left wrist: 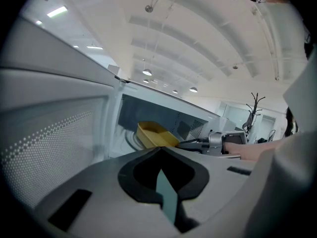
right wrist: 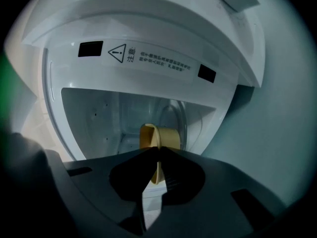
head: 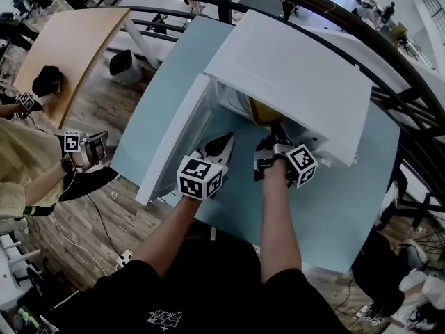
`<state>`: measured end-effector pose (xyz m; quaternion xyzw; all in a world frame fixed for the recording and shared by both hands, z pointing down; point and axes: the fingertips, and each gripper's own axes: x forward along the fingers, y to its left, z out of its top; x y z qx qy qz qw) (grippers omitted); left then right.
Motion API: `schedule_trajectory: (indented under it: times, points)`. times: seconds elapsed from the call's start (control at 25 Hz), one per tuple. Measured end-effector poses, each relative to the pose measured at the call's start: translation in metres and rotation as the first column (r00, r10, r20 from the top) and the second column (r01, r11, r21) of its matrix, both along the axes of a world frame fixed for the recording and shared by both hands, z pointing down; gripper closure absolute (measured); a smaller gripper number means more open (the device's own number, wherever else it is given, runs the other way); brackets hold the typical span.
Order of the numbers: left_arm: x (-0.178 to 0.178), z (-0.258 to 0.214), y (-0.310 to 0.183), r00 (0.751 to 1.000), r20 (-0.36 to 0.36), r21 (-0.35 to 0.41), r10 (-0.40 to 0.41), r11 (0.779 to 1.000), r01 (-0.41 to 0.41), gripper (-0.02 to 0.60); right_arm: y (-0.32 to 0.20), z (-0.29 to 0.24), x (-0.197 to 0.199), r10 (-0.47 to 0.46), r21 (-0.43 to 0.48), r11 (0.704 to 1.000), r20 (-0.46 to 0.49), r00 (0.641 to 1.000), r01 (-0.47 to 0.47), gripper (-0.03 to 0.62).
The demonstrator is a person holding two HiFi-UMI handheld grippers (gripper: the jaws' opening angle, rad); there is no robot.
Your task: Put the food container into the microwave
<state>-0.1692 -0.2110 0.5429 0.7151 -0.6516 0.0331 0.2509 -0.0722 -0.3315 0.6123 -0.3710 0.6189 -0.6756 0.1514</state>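
Note:
A white microwave (head: 292, 82) stands on a light blue table (head: 327, 214) with its door (head: 174, 145) swung open to the left. A yellow food container (head: 263, 110) sits tilted just inside the cavity. My right gripper (head: 275, 132) reaches into the opening and is shut on the container's rim (right wrist: 157, 155). In the left gripper view the yellow container (left wrist: 151, 133) shows beside the right gripper (left wrist: 190, 144). My left gripper (head: 227, 142) hovers in front of the opening next to the door, shut with nothing in it.
Another person (head: 28, 165) with marker-cube grippers stands at the left by a wooden table (head: 69, 47). A dark railing (head: 389, 54) curves behind the microwave. Cables (head: 104, 235) lie on the wood floor left of the blue table.

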Motion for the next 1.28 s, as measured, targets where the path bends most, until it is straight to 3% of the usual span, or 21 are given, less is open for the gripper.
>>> schedule_trajectory:
  times: [0.6, 1.04, 1.28]
  points:
    - [-0.011, 0.001, 0.006, 1.0, -0.01, 0.0, -0.008, 1.0, 0.008, 0.574, -0.017, 0.005, -0.016, 0.063, -0.02, 0.998, 0.003, 0.998, -0.063, 0.566]
    - [-0.018, 0.001, 0.011, 1.0, -0.016, -0.004, -0.017, 1.0, 0.017, 0.574, -0.02, 0.002, -0.024, 0.034, 0.019, 0.999, -0.009, 0.999, -0.034, 0.566]
    - [-0.02, -0.002, 0.013, 1.0, -0.013, 0.001, -0.013, 1.0, 0.013, 0.574, -0.016, -0.003, -0.03, -0.004, 0.061, 0.998, -0.017, 1.0, 0.005, 0.482]
